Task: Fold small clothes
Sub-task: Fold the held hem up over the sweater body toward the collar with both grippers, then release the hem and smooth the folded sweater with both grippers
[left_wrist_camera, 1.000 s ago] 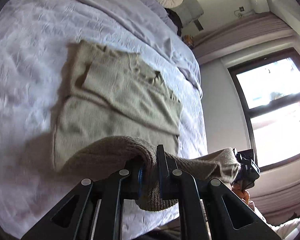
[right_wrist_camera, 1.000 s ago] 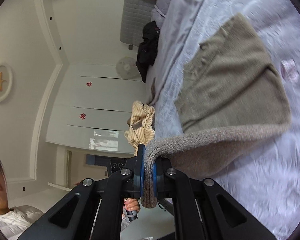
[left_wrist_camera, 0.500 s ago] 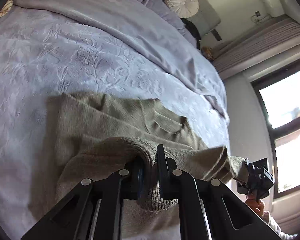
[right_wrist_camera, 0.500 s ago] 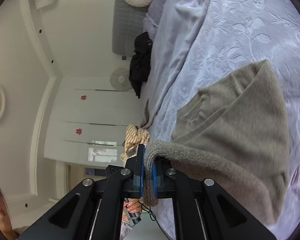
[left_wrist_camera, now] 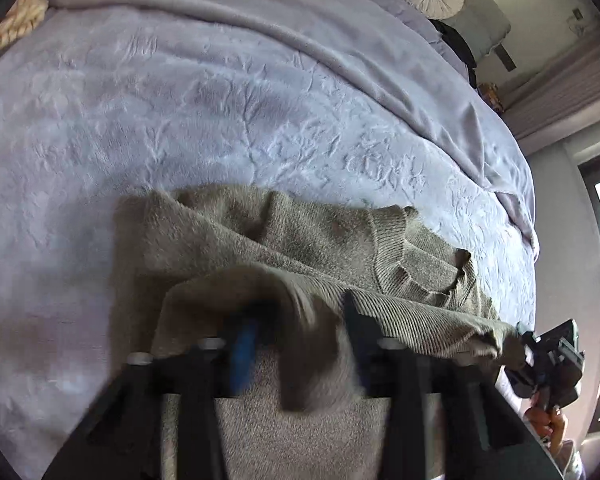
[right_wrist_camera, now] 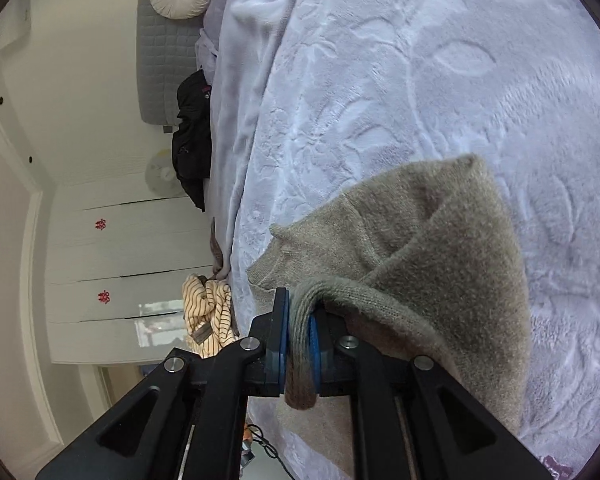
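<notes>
Sweater hem between both opening grippers, left and right.

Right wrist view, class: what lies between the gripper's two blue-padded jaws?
In the right wrist view, the ribbed hem of the olive-grey knitted sweater hangs between the opening jaws of the right gripper, above the lilac embossed bedspread.

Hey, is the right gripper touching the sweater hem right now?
Touching. In the right wrist view the ribbed hem of the grey-green sweater sits between the blue pads of the right gripper, against both, though the jaws are opening.
</notes>
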Demonstrator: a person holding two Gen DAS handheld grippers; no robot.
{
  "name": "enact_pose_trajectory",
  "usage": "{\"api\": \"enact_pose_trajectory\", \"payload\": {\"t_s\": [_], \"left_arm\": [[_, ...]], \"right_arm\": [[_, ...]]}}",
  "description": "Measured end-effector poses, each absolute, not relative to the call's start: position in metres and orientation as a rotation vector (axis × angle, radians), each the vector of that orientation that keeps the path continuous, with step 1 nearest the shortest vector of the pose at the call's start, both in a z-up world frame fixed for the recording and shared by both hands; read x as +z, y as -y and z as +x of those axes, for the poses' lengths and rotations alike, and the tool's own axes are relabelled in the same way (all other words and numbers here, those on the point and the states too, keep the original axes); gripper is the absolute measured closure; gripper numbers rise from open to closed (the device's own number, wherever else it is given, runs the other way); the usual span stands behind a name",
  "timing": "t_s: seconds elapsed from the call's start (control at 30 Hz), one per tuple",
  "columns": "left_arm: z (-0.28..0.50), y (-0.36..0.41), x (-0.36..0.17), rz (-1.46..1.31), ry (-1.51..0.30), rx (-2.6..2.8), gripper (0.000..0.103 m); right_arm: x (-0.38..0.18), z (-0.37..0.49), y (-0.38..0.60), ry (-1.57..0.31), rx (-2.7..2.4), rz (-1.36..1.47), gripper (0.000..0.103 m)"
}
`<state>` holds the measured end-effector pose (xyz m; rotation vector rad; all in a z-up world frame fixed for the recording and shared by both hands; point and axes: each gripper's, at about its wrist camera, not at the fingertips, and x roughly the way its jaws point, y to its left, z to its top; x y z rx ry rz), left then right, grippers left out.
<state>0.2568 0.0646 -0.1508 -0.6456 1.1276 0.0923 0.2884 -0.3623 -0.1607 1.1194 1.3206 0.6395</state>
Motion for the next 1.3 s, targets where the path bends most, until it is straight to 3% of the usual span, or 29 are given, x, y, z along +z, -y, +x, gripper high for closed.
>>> {"api": "enact_pose_trajectory", "payload": {"t_s": [0.03,0.1,0.27,0.33,0.57,0.83,1.03,1.3], "left_arm": [[0.255,-0.064,-0.143,-0.623,-1.109,0.097,0.027],[0.251,-0.063,-0.126,-0.574,-1.077,0.090,0.025],[0.244,-0.043,-0.120,-0.438,-1.133,0.062,0.025],[0.245,-0.030,-0.132,-0.391,-1.173,0.053,0.025],[0.276,-0.018,-0.167,-0.372,-1.215,0.151,0.025],[0.284,-0.081,-0.139,-0.439,-1.134,0.345,0.025],[0.241,-0.068,-0.132,-0.321,-1.253,0.262,0.025],[0.161,-0.075,-0.147,-0.434,-1.346,0.153,0.025]], "right_arm": [[-0.156,0.290,0.363,-1.318,0.642,1.112,0.065],[-0.143,0.292,0.367,-1.303,0.656,1.091,0.041],[-0.108,0.286,0.363,-1.268,0.740,0.952,0.045],[-0.103,0.280,0.355,-1.284,0.782,0.888,0.055],[-0.128,0.278,0.315,-1.427,0.709,0.638,0.055],[-0.124,0.273,0.355,-1.415,0.613,0.651,0.053],[-0.110,0.253,0.392,-1.393,0.577,0.670,0.049],[-0.115,0.179,0.405,-1.462,0.563,0.668,0.048]]}}
